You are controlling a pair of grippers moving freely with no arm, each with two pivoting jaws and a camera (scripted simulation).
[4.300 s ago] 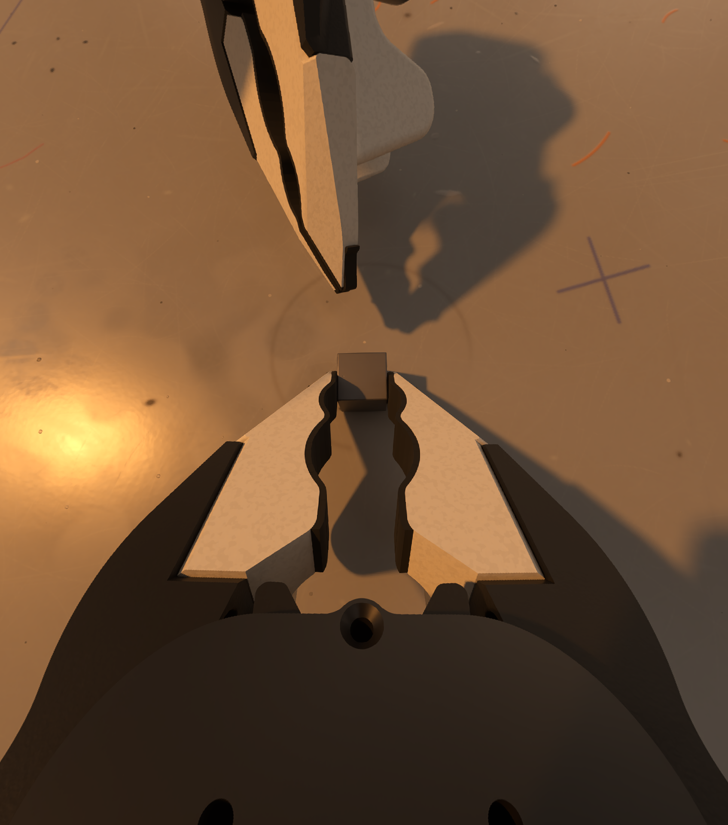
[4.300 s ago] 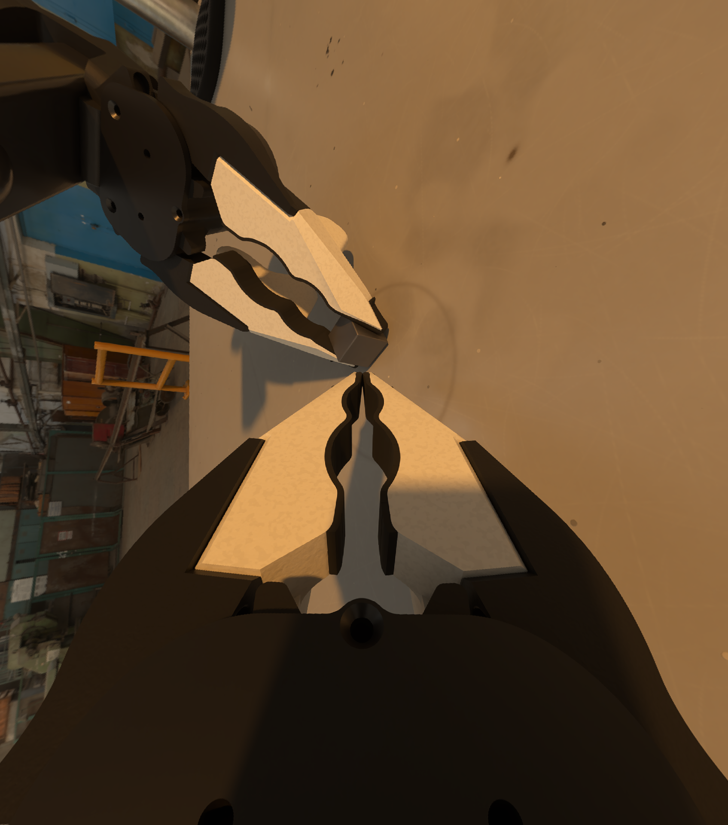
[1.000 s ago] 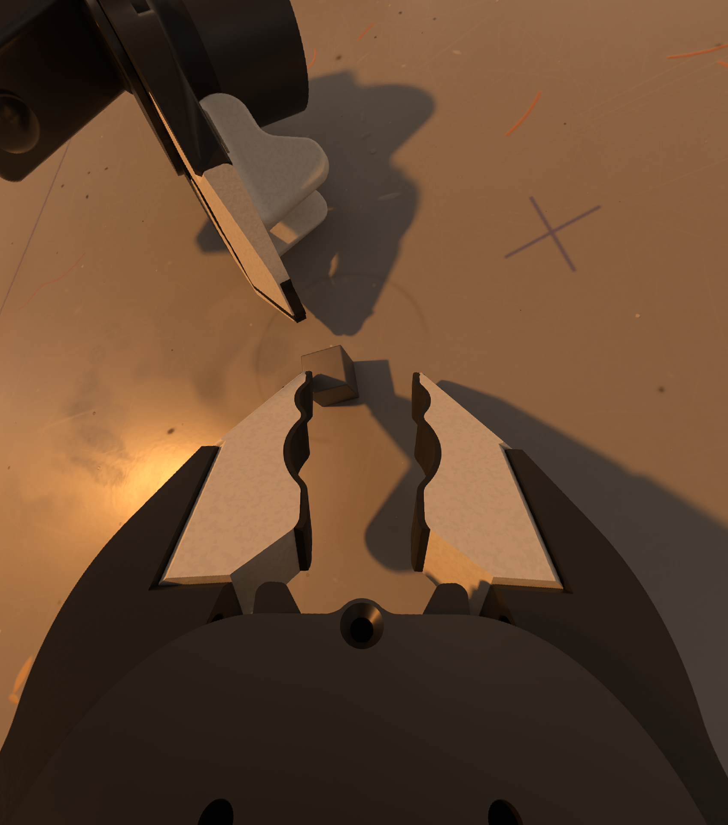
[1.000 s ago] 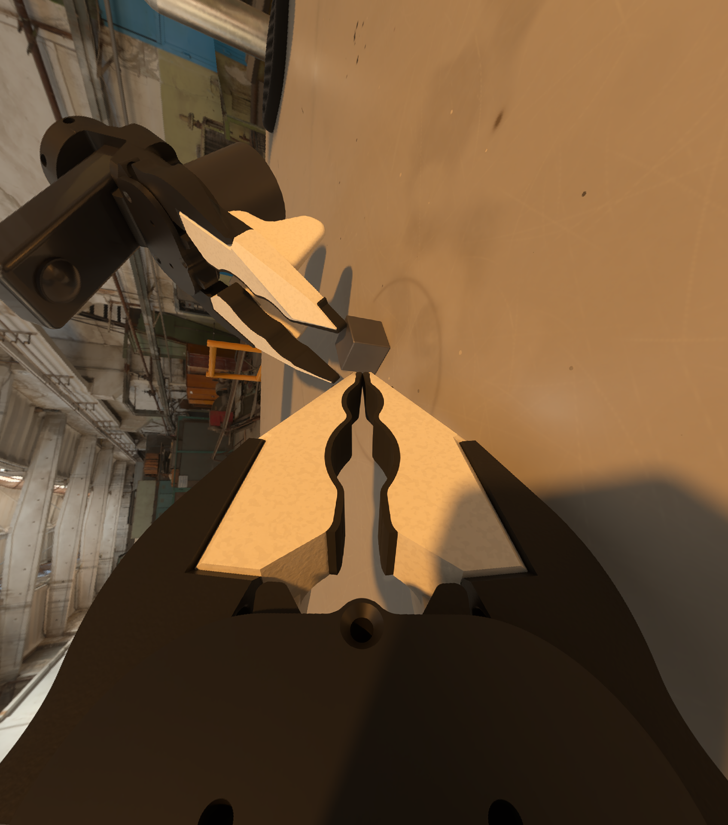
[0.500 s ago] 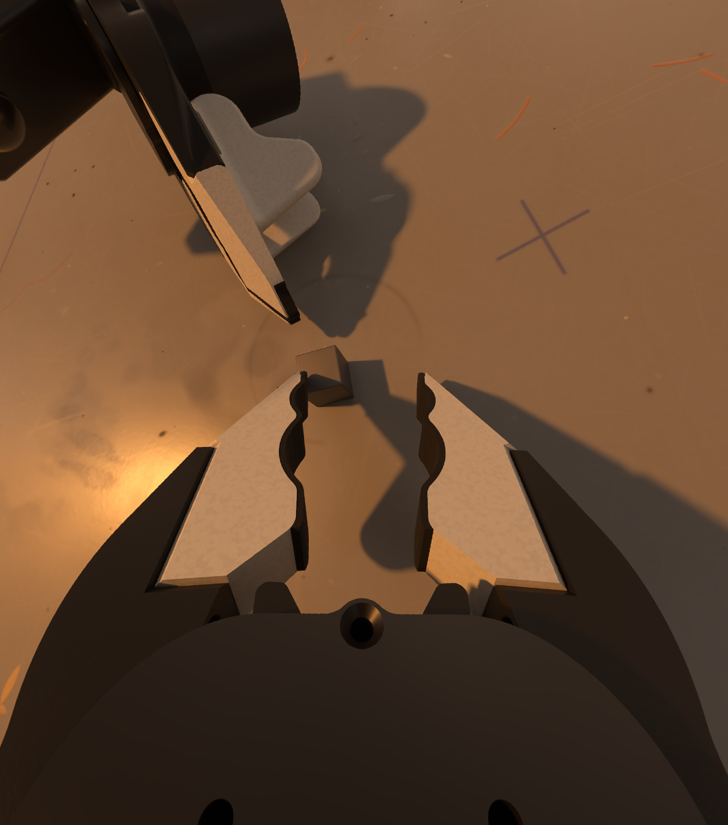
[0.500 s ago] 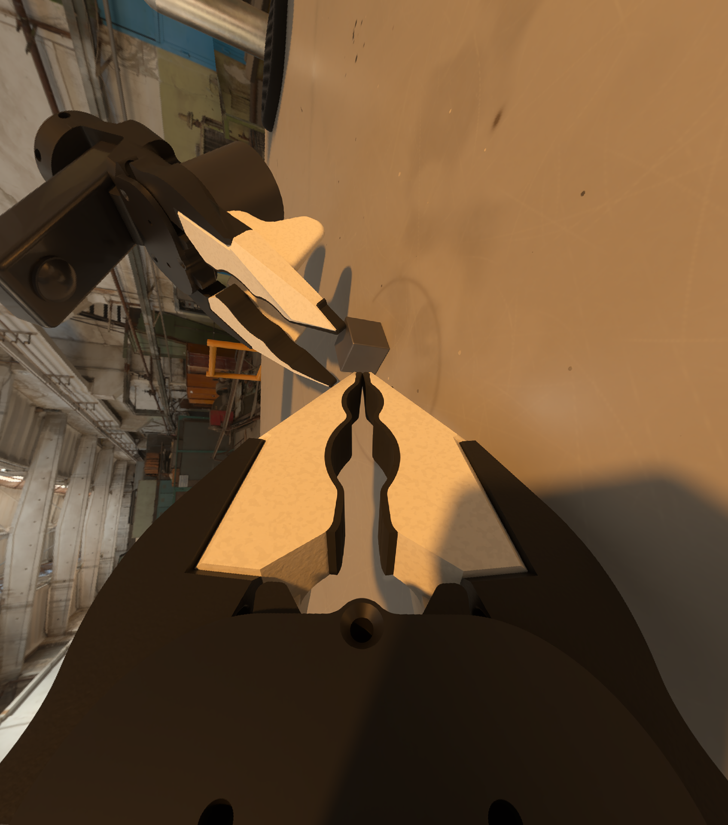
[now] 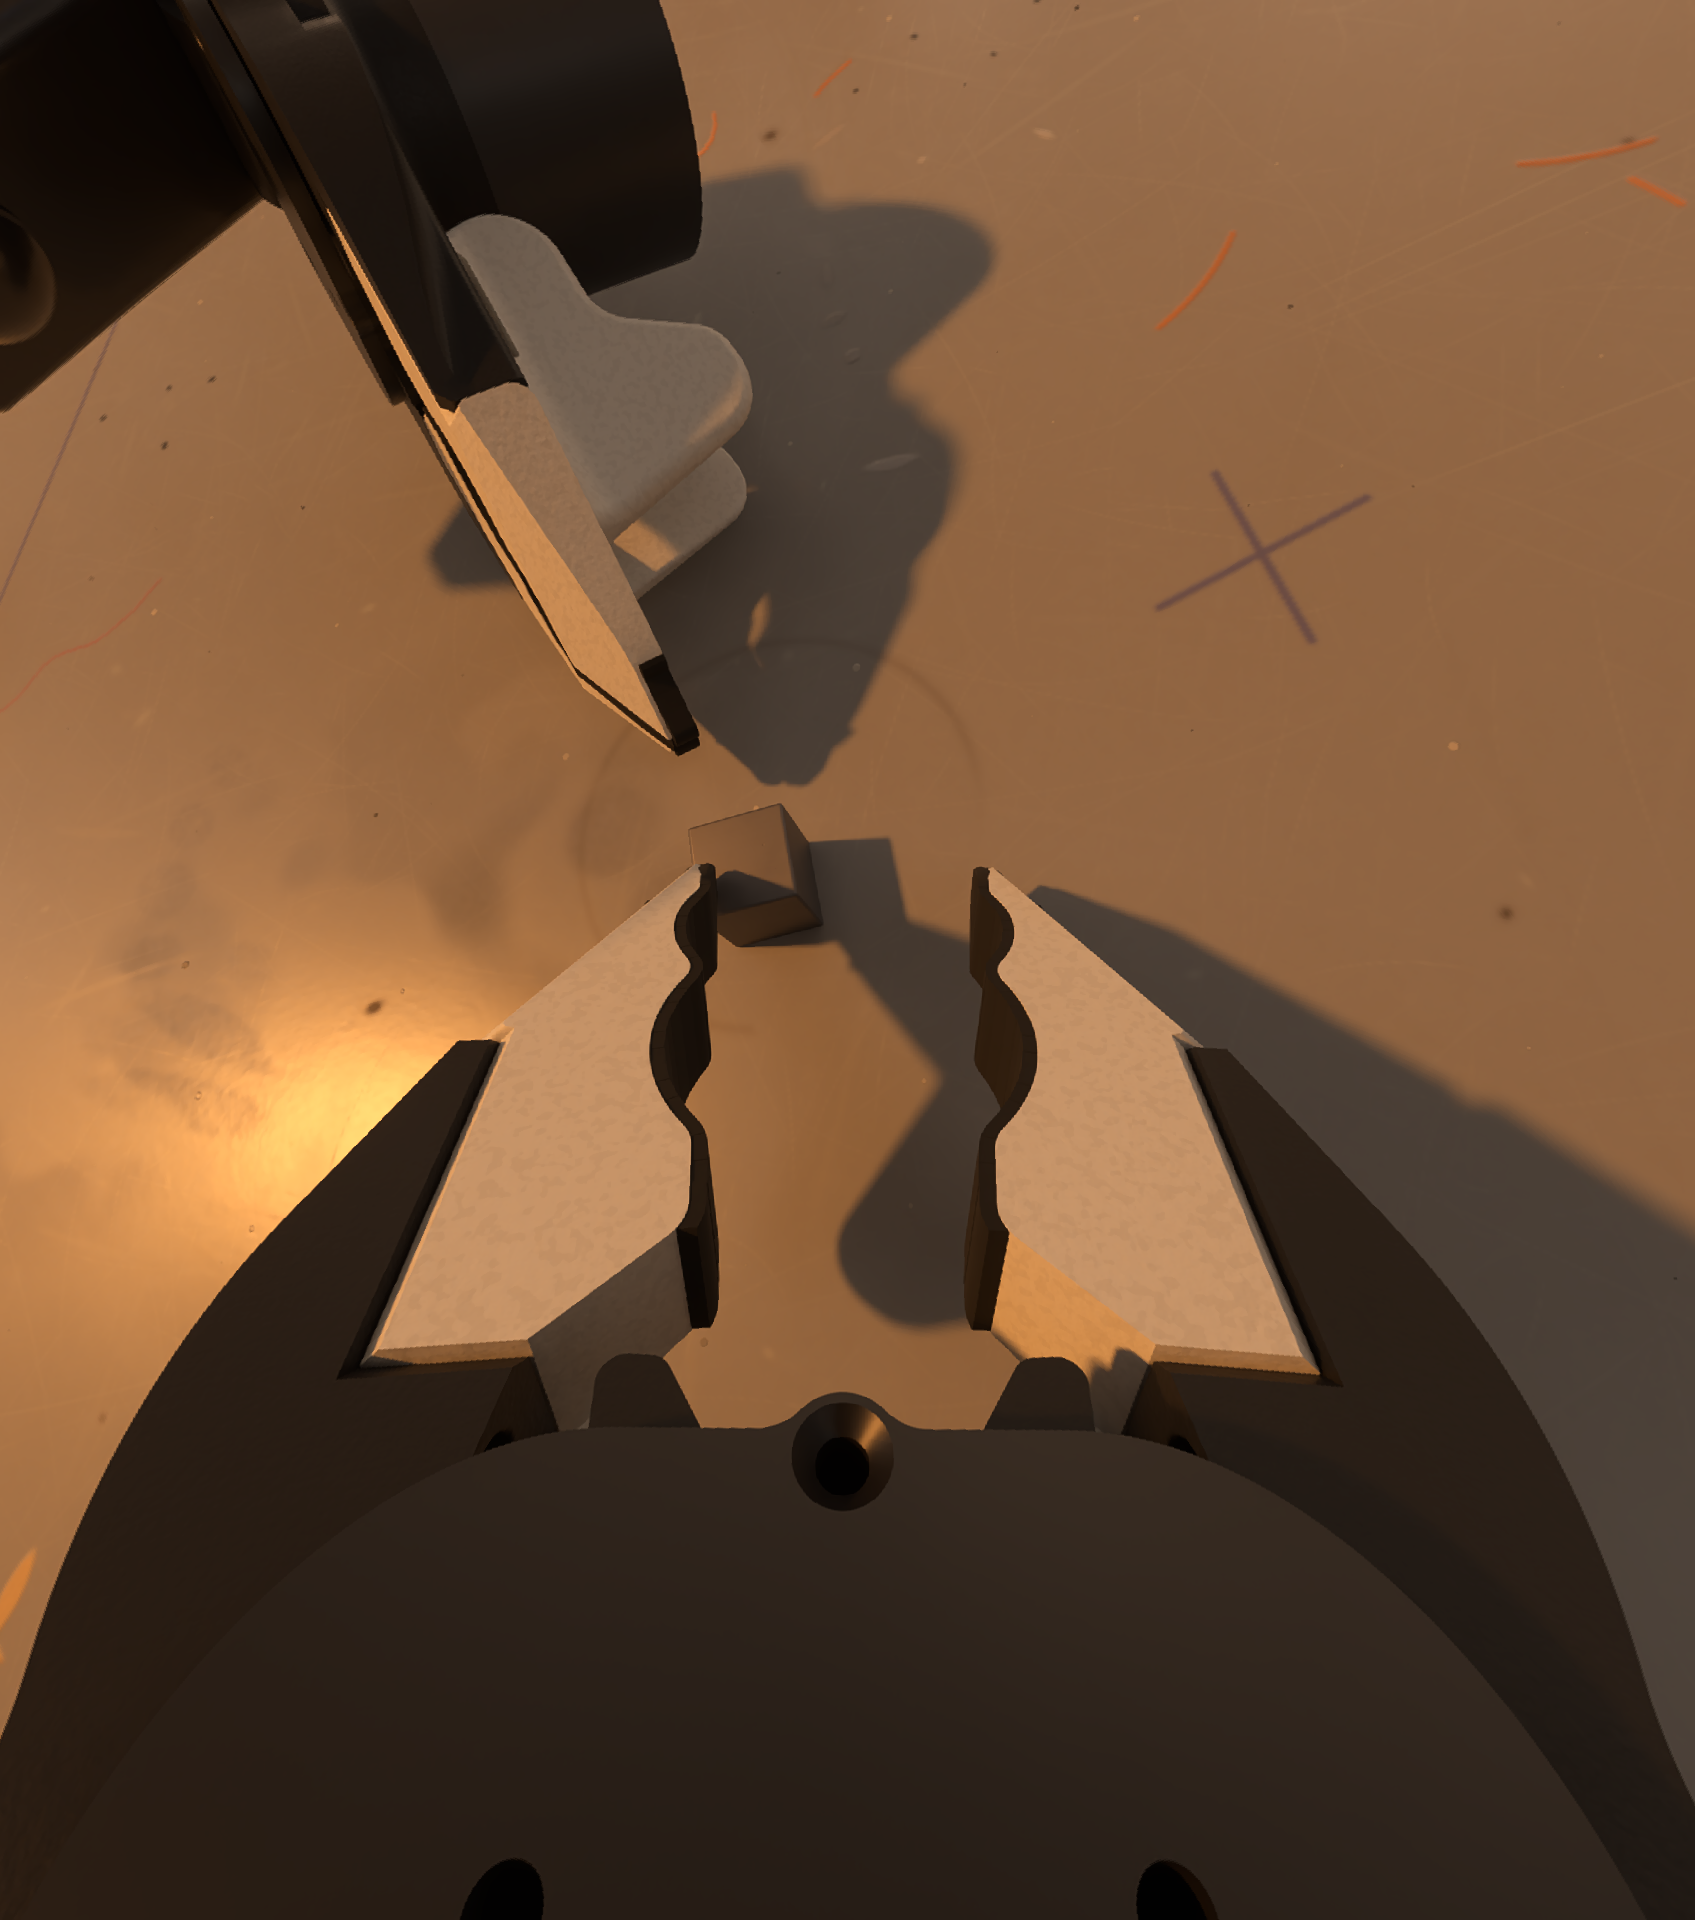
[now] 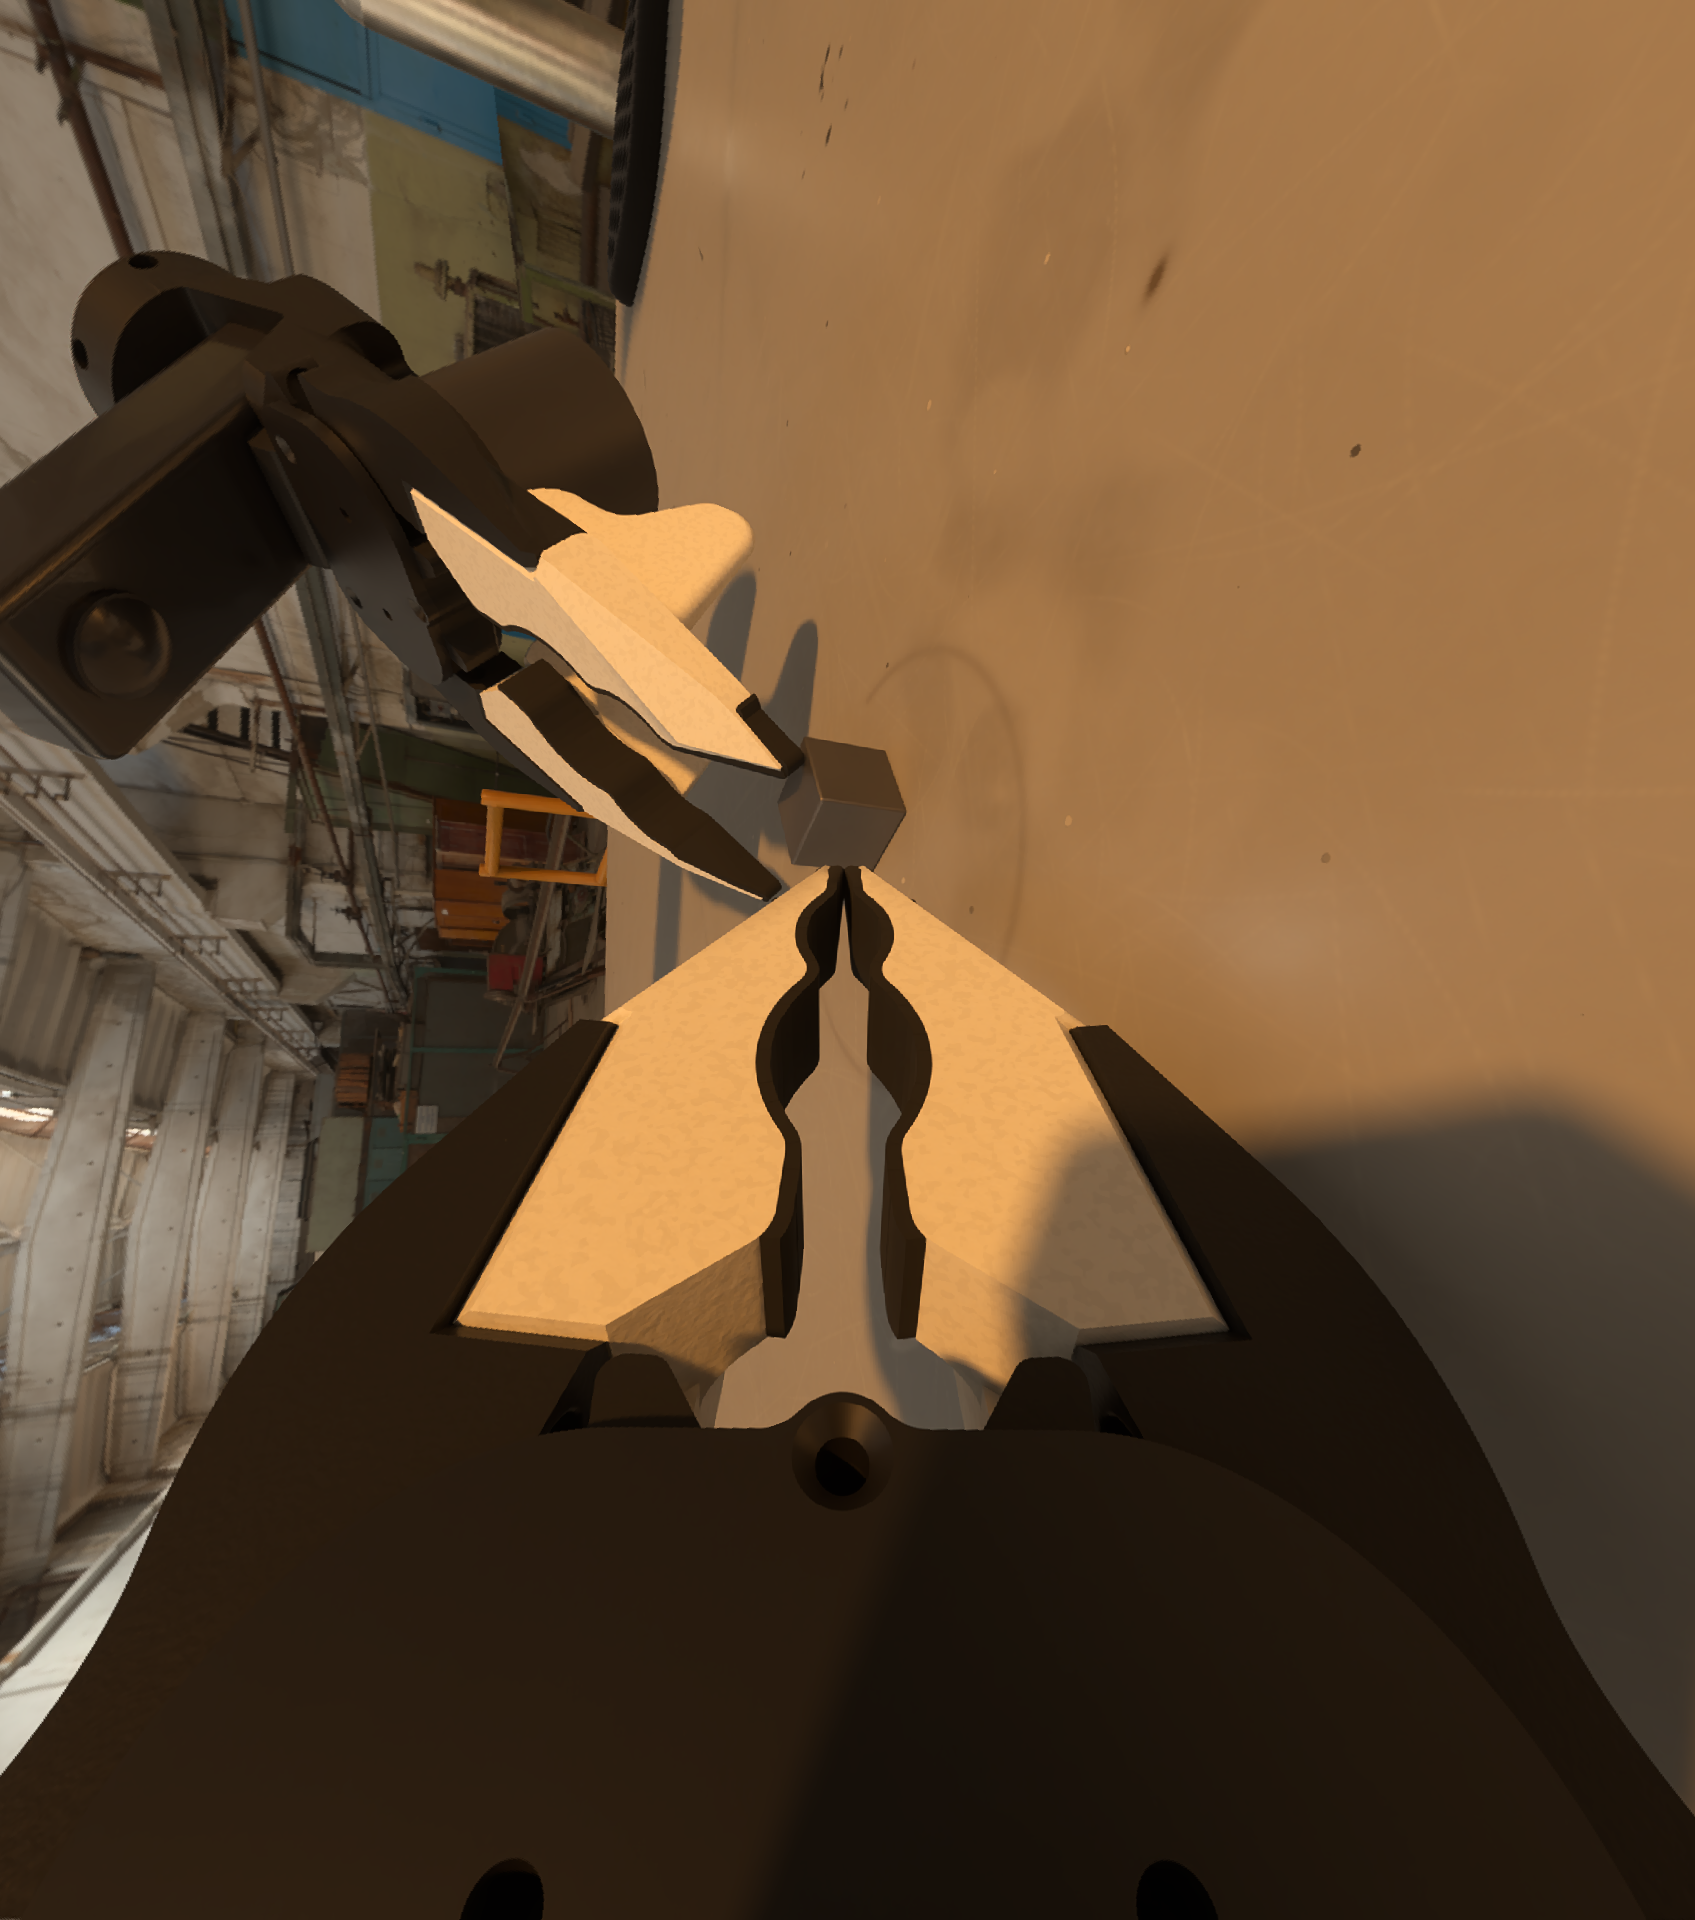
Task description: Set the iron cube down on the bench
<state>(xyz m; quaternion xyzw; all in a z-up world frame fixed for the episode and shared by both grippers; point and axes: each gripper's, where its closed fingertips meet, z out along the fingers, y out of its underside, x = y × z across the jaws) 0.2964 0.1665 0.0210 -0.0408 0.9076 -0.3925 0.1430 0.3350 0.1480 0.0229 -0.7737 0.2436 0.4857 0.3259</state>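
Observation:
The small dark iron cube (image 7: pixel 758 871) rests on the tan bench (image 7: pixel 1342 831), with its shadow touching it. My left gripper (image 7: pixel 841 878) is open and empty; its left fingertip (image 7: pixel 703 883) is right beside the cube, the right one well apart. In the right wrist view the cube (image 8: pixel 841 805) lies just beyond my right gripper (image 8: pixel 841 881), which is shut and empty. The left gripper (image 8: pixel 770 826) shows there with spread fingers next to the cube. The right gripper (image 7: pixel 661 707) hangs above and behind the cube in the left wrist view.
A dark X mark (image 7: pixel 1261 556) and a faint ring (image 7: pixel 781 821) are drawn on the bench. The bench edge (image 8: pixel 630 520) runs along the left in the right wrist view, with a workshop hall beyond it.
The left gripper has let go of the cube and opened wider; the cube now sits on the bench by the left fingertip. The right gripper stayed shut and drew back slightly.

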